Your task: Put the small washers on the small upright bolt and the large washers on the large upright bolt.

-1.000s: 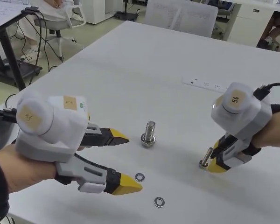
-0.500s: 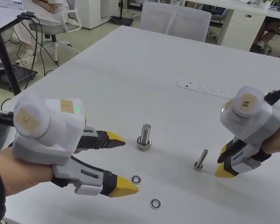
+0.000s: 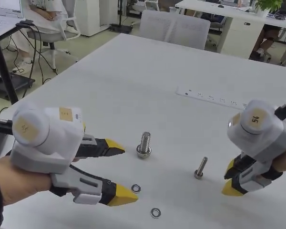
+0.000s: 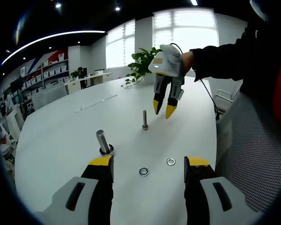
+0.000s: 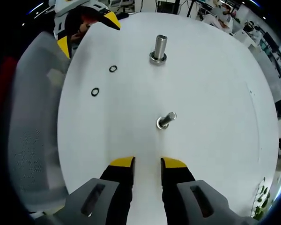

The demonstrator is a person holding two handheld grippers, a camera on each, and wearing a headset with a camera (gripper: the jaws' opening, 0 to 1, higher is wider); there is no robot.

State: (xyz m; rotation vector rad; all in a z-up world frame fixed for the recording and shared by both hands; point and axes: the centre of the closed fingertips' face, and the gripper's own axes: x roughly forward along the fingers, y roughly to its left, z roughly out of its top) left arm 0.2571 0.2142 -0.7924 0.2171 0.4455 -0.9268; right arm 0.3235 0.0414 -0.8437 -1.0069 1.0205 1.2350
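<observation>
At the near edge of the white worktop [image 3: 133, 86], the left tool [image 3: 125, 171] sits low in the person's hand. Its black, yellow-tipped jaws point across the surface and are spread wide with nothing between them. On the other side the right tool [image 3: 229, 177] is tipped steeply downward, its yellow tips close to the surface. Its jaws stand a narrow gap apart, also empty.

Two small, silver, ring-shaped metal washers lie flat and loose. The first washer [image 3: 136, 188] is just beside the tip of the left tool's nearer jaw, and the second washer [image 3: 155, 212] is a little closer to the person. Beyond them the large threaded steel bolt [image 3: 144, 144] stands upright near the tip of the left tool's farther jaw. The small slim steel bolt [image 3: 199, 168] stands between it and the right tool, near that tool's tips but apart from them. Farther back, a long white power strip [image 3: 212, 98] lies on the worktop.

The left gripper view looks across both washers, just ahead of its own jaws, to the right tool hanging tips-down beside the small bolt, with a leafy green plant [image 4: 143, 65] behind. In the right gripper view the small bolt stands straight ahead of the narrow gap, with the large bolt beyond it.
</observation>
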